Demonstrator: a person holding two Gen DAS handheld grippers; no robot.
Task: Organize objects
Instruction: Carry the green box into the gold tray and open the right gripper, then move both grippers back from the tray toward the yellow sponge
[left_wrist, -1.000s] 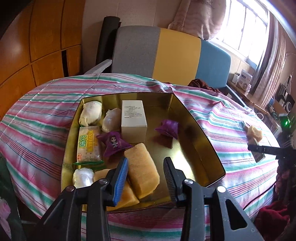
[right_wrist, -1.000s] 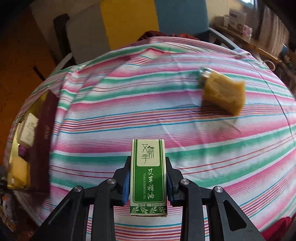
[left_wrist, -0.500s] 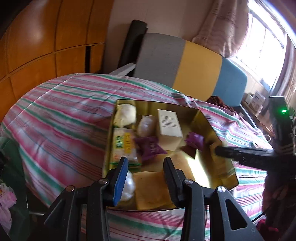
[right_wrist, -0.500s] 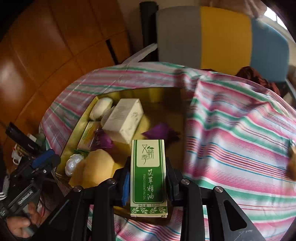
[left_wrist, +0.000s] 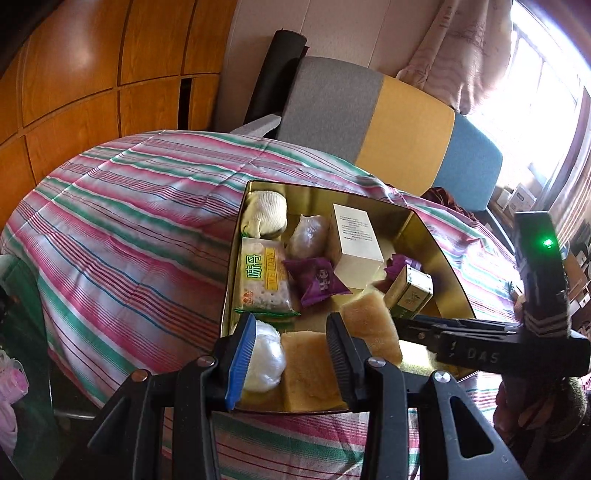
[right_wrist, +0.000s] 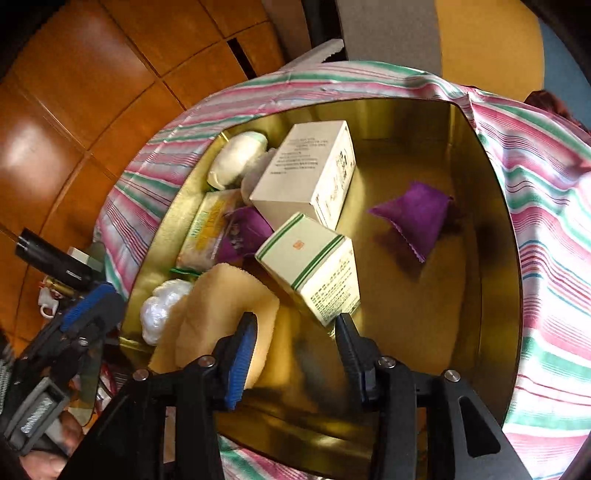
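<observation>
right gripper – your jaws are opening, green-striped box already free, tilted inside the gold tin | left gripper – parted, empty, waiting at the tin's near edge

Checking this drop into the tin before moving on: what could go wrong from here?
The green-striped box sits tilted against the white carton and yellow sponge; it may topple as the right gripper opens. The gripper is low inside the gold tin and could knock neighbours when leaving.
</observation>
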